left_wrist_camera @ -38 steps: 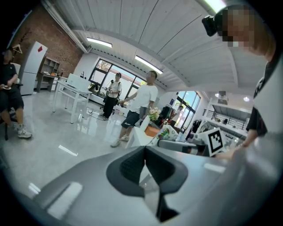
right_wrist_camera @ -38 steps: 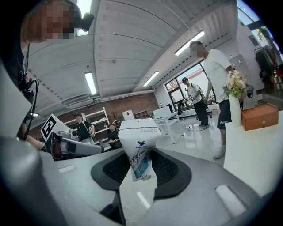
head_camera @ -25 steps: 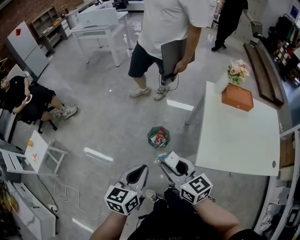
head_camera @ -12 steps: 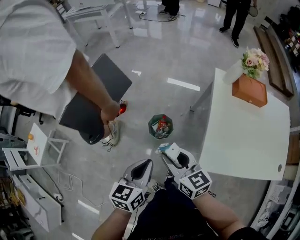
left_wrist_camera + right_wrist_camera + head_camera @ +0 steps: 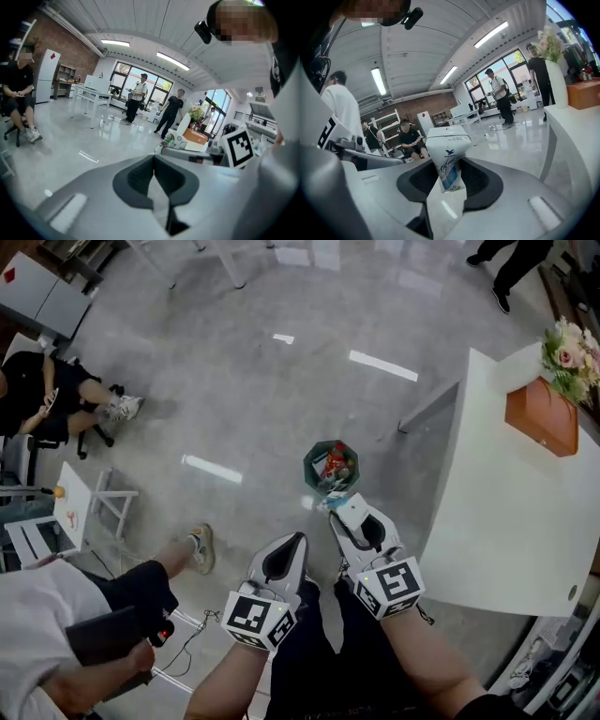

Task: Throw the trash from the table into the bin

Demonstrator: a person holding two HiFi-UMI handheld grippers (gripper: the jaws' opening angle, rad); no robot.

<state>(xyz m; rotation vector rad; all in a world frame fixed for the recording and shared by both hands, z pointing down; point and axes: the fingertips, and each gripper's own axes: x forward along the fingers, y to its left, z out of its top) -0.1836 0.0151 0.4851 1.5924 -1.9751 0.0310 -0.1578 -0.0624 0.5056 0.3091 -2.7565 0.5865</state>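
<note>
Progress: part-way, by my reading. Small round green bin [image 5: 330,468] on the grey floor is already holding colourful wrappers, so some trash looks binned. Right claw [image 5: 343,513] is clamping a white milk carton w/ blue print [image 5: 446,157], with the pads pinching it. In head view it's hanging close to the bin's near rim; can't tell if it's over the opening yet. Left claw [image 5: 293,546] is sitting just beside it, jaws together, nothing between them. White surface [image 5: 511,512] at right is carrying only an orange box [image 5: 541,418] and a flower bunch [image 5: 568,351] at its far end. No loose trash is showing on the part in frame, tho its edges are getting cut off. What's left, prob.: get the carton over the bin, let go, then check the surface for more.

Views: head view is giving the layout, i.e. bin, surface, both claws, plus a seated person & another person's legs at left. Right gripper view is showing what head view is barely catching: the carton's print and the pads pressing its lower part. Left gripper view is confirming the closed, empty jaws, w/ ppl standing far off by the windows. I'm not making out the bin in either gripper view.
</note>
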